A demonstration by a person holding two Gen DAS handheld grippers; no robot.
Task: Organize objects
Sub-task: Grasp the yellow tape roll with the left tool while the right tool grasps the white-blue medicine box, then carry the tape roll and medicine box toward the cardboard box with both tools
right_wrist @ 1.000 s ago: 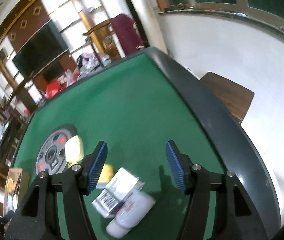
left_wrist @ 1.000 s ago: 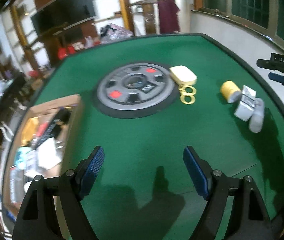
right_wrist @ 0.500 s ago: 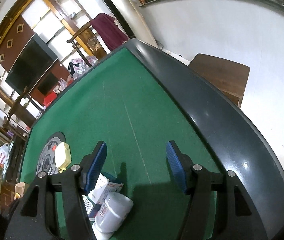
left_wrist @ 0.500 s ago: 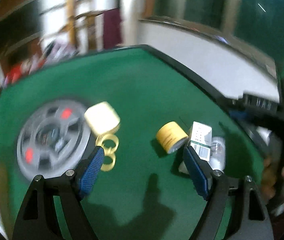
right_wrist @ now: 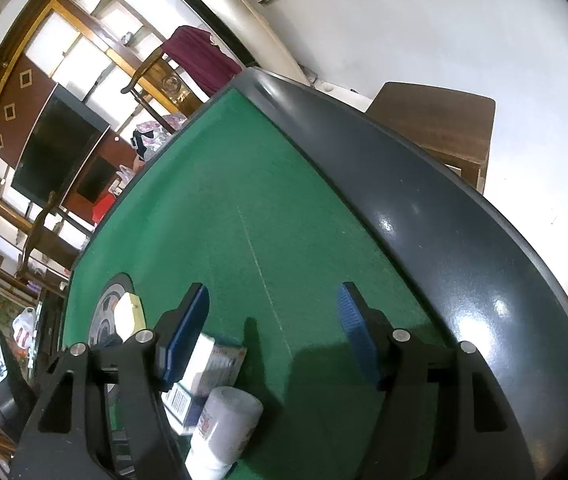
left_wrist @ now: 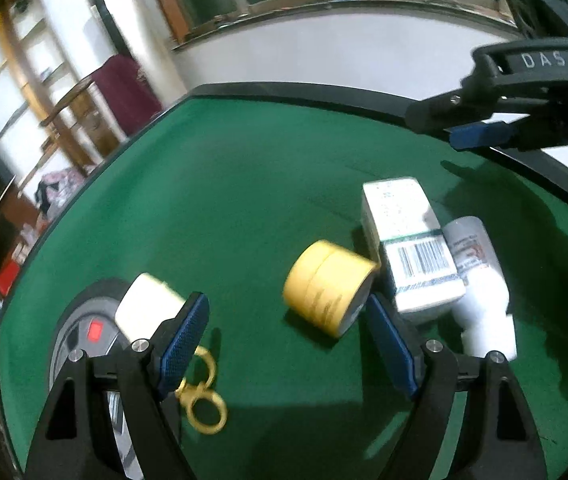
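Home living room: television (right_wrist: 56, 148), wooden shelving (right_wrist: 96, 60)

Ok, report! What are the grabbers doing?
Left gripper open, empty, aimed at tape. Right gripper opening, empty. Box touches tape.

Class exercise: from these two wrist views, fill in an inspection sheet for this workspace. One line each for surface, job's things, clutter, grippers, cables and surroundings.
Surface: green felt table, dark rim.
Job's things: yellow tape roll on its side; barcoded box touching white bottle; cream case; gold rings.
Clutter: grey weight plate under the case.
Grippers: left gripper open, empty, near the tape; right gripper opening, nothing between the pads.
Cables: nothing seen.
Surroundings: window, shelving, dark screen, chair with maroon cloth.
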